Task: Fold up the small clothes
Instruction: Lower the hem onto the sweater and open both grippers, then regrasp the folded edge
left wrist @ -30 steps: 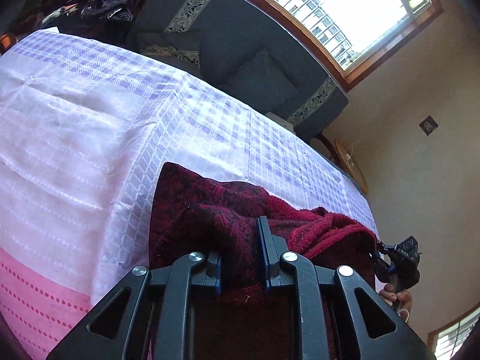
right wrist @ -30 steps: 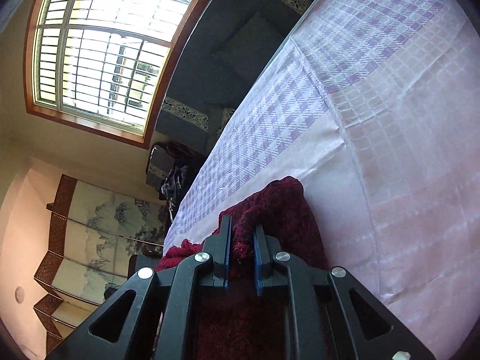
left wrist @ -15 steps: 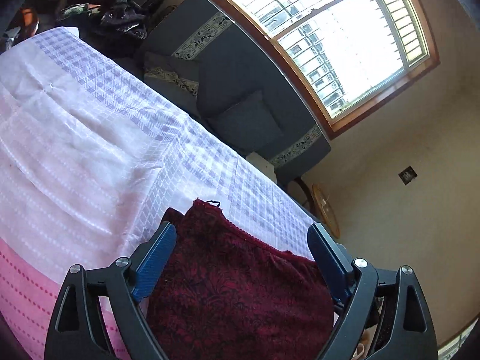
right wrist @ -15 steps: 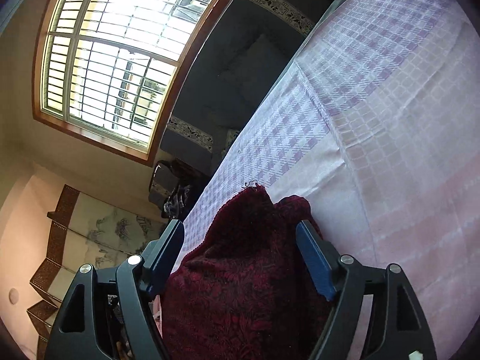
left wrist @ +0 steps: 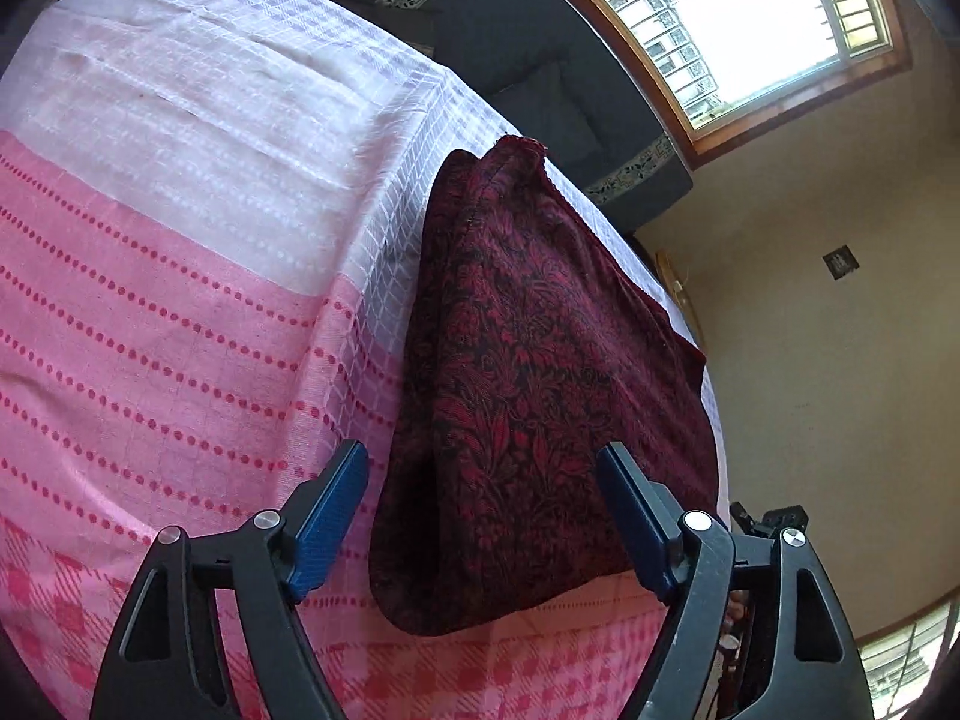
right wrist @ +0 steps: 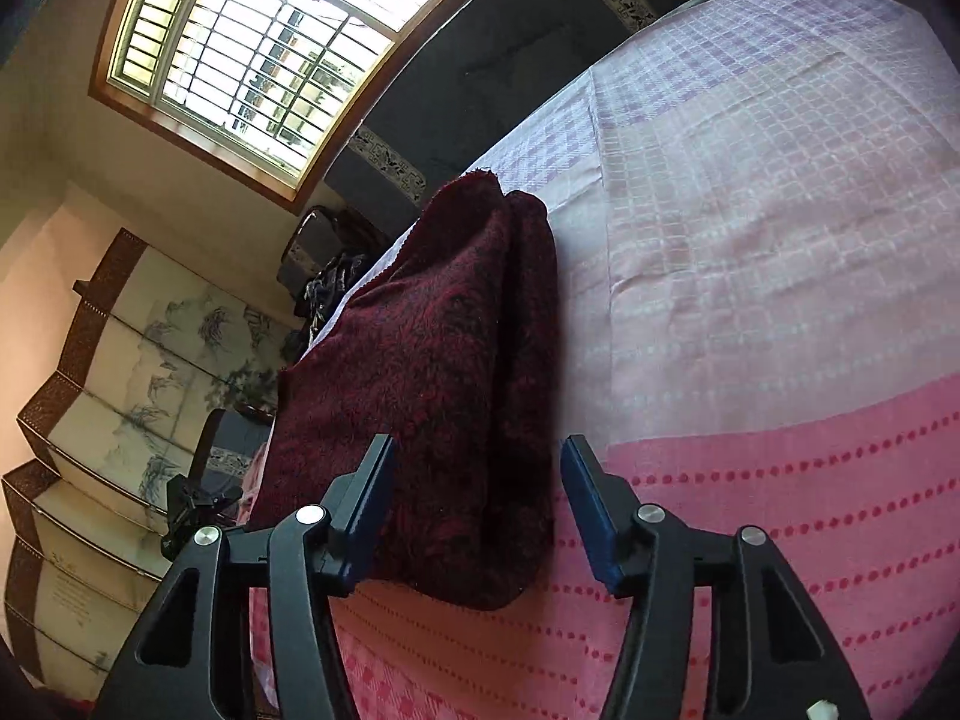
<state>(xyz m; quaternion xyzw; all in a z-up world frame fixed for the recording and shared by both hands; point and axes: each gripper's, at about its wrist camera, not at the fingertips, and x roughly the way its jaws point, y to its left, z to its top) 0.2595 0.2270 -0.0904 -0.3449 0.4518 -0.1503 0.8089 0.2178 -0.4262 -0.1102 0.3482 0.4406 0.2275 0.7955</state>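
Both grippers are wide apart at the fingers, nothing held in either. In the left wrist view the left gripper point(left wrist: 483, 516) sits at the bottom of the frame, its blue-padded fingers point(left wrist: 327, 519) spread to either side of the dark red garment point(left wrist: 534, 372), which lies folded on the tablecloth point(left wrist: 180, 240) and runs from lower centre up toward the upper middle of the frame, tapering to a corner near the far edge of the cloth. The patterned face shows a leafy red-on-black weave. The near rounded fold of the garment lies between the two pads; whether either pad touches the fabric, I cannot tell. At the lower right edge, a small part of the other gripper peeks out beyond the garment. Over to the right wrist view: the right gripper point(right wrist: 477, 507) is at the bottom, jaws splayed as well, the dark red garment point(right wrist: 432, 360) filling the centre, fuzzy surface up, its near end sitting between the pads. The tablecloth point(right wrist: 750, 300) spreads to the right, pink dotted bands low, lilac checks higher up. A dark sofa point(right wrist: 480, 60) stands beyond the table under the window point(right wrist: 252, 42) at the upper left, and a folding screen point(right wrist: 120, 390) occupies the left edge.
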